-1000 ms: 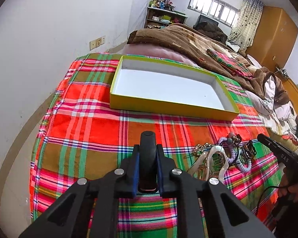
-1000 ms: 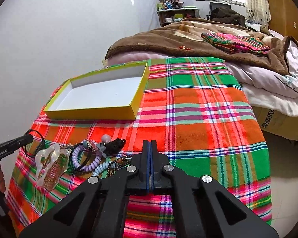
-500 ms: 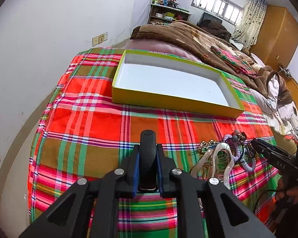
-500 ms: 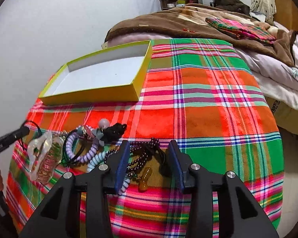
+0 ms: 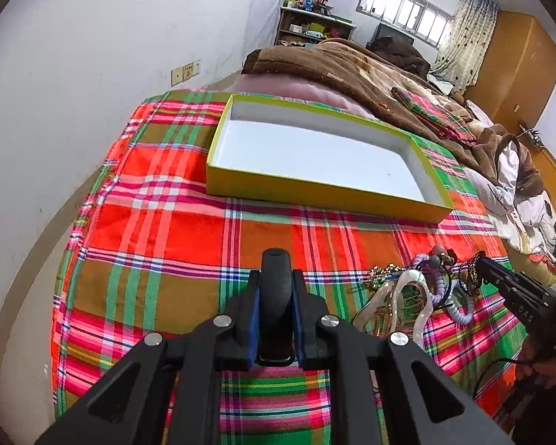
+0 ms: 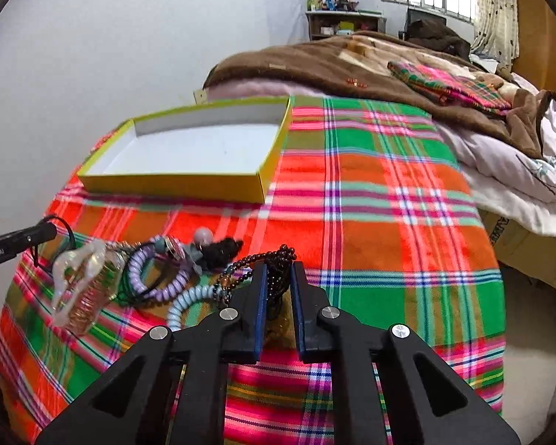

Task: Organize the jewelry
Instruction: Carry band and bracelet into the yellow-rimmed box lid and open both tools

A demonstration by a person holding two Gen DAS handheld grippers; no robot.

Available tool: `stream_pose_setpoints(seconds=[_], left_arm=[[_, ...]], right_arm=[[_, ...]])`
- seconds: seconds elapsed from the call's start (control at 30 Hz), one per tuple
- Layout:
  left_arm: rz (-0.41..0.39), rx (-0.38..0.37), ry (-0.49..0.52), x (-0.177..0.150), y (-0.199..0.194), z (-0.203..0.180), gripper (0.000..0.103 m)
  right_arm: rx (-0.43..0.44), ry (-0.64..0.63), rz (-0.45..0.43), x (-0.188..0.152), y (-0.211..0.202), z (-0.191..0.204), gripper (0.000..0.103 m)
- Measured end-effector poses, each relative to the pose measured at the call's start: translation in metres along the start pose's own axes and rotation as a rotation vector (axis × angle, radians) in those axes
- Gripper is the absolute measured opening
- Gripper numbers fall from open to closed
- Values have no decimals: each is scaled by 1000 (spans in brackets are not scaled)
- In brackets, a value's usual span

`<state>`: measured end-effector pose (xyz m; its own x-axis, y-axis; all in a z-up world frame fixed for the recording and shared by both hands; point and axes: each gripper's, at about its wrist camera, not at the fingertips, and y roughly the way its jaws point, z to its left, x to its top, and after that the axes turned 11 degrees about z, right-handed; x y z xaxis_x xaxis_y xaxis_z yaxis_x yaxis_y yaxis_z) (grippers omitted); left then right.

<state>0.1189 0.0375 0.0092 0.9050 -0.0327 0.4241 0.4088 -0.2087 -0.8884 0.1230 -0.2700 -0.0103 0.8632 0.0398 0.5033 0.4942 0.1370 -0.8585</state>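
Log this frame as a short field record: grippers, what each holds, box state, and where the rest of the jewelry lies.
left gripper: shut on black object, kind unclear
right gripper: closing around dark bead necklace
yellow box: open, nothing visible inside
jewelry pile: on plaid blanket, in front of the box
pile includes: purple coil bracelet, light blue coil, clear plastic bag

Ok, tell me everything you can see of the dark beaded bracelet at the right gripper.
The dark beaded bracelet is a string of small, glossy, dark brown round beads, looped in several strands. It sits between the jaws of the right gripper, which have closed around the bunch, with one loop arching up past the tips. A trailing strand runs left onto the plaid blanket, next to the pale blue coil hair tie.
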Motion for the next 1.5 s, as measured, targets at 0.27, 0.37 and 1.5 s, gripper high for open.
stream_pose_setpoints(seconds=[0.27,0.37,1.5], left_arm=[[-42,-7,-4,5,-16,2,16],[-56,-11,1,9,-22,1,16],[-87,-90,20,130,10,7,16]], right_arm=[[4,13,-68,13,-23,0,13],[4,8,-91,19,-30,2,13],[4,-60,-48,152,34,22,13]])
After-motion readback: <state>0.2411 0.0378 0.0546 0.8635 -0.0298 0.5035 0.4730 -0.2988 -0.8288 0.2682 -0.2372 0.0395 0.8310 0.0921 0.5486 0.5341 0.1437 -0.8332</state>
